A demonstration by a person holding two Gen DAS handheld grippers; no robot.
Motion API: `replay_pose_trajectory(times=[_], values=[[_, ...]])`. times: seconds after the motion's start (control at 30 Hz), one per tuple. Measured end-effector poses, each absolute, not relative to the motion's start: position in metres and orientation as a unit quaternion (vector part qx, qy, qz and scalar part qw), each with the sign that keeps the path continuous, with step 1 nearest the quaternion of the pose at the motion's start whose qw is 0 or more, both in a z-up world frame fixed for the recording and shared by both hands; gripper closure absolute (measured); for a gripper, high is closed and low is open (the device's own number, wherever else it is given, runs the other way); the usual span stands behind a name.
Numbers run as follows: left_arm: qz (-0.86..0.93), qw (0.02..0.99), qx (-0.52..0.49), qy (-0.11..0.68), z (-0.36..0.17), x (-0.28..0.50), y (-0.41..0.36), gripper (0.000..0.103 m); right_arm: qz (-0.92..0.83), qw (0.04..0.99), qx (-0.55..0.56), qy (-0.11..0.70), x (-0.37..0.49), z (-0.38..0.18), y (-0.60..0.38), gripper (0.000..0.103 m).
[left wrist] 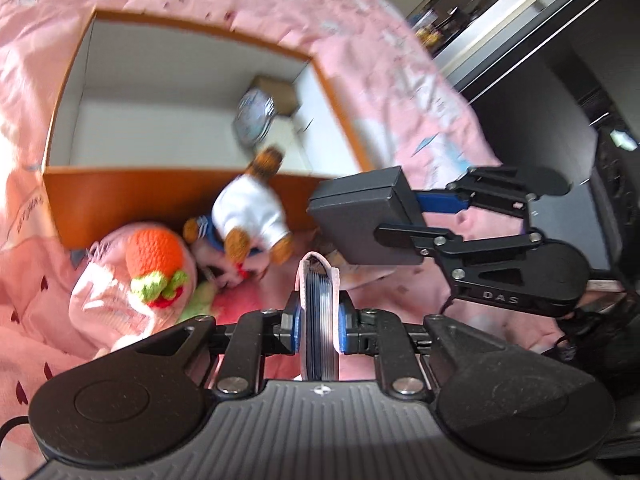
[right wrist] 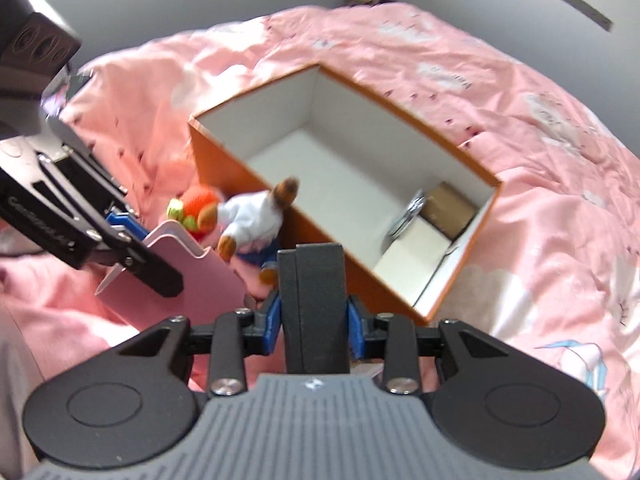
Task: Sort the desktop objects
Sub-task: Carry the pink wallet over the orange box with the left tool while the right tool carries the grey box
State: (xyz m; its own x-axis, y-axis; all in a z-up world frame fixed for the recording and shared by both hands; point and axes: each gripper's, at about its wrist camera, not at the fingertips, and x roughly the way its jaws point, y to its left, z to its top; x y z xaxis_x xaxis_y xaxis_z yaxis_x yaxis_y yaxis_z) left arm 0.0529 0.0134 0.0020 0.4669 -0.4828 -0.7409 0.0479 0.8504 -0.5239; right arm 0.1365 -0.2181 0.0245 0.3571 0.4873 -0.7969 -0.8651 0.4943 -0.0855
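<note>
Left wrist view shows the left gripper (left wrist: 319, 322) clamped on a pink notebook (left wrist: 319, 320) edge-on, whereas its flat pink cover is seen only from the right wrist, where the right gripper (right wrist: 314, 322) is clamped on a black case (right wrist: 314, 304) beside the orange box (right wrist: 456, 292).
</note>
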Motion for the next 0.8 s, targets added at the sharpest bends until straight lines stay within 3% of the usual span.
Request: replay_pose_trajectory(times=[0.37,0.8], values=[[-0.127,0.895,-0.227,0.362,0.063,0.06,0.023,0.084,0.398,0.845,-0.173,0.311,0.146,0.07,-0.224,0.066],[-0.041,0.905,-0.223,0.359,0.056,0.116,0.058,0.084,0.383,0.862,-0.095,0.318,0.197,0.061,-0.184,0.066]])
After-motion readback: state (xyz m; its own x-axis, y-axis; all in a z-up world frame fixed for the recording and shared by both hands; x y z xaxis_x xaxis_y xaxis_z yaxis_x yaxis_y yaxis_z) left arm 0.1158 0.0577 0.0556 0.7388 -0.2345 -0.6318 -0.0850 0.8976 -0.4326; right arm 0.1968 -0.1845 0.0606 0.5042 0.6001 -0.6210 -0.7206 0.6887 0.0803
